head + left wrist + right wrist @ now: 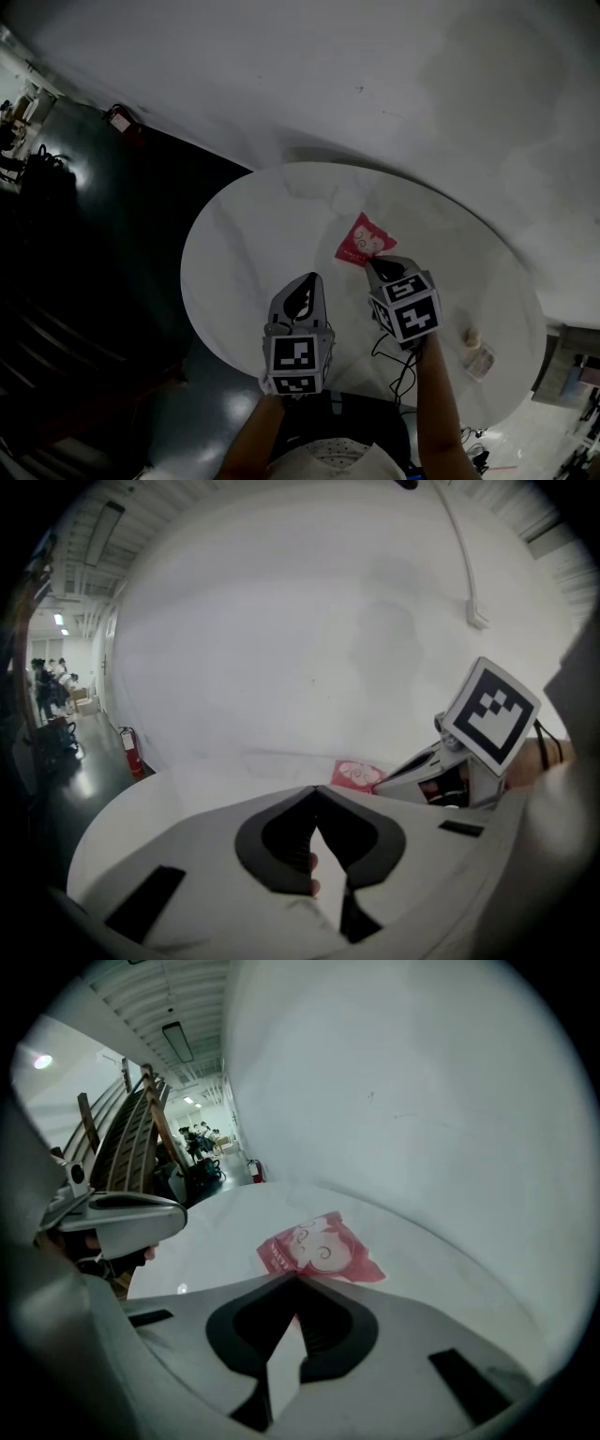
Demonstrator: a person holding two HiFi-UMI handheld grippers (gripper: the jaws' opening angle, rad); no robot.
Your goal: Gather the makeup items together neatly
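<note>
My left claw [313, 278] and right claw [372, 263] are both pressed together, empty, the right just short of the pink sachet [364, 242] on the worktop [244, 244]; what may be two small items [476, 349] lie well apart from that sachet, so I judge nothing gathered yet.

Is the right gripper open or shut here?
Shut: the white right gripper has its jaw tips touching, nothing between them.

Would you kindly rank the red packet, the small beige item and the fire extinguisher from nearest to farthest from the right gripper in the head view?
1. Red packet: on the table, just past the tips of the right gripper.
2. Small beige item: by the table's right edge.
3. Fire extinguisher: off the table, far upper left.
</note>
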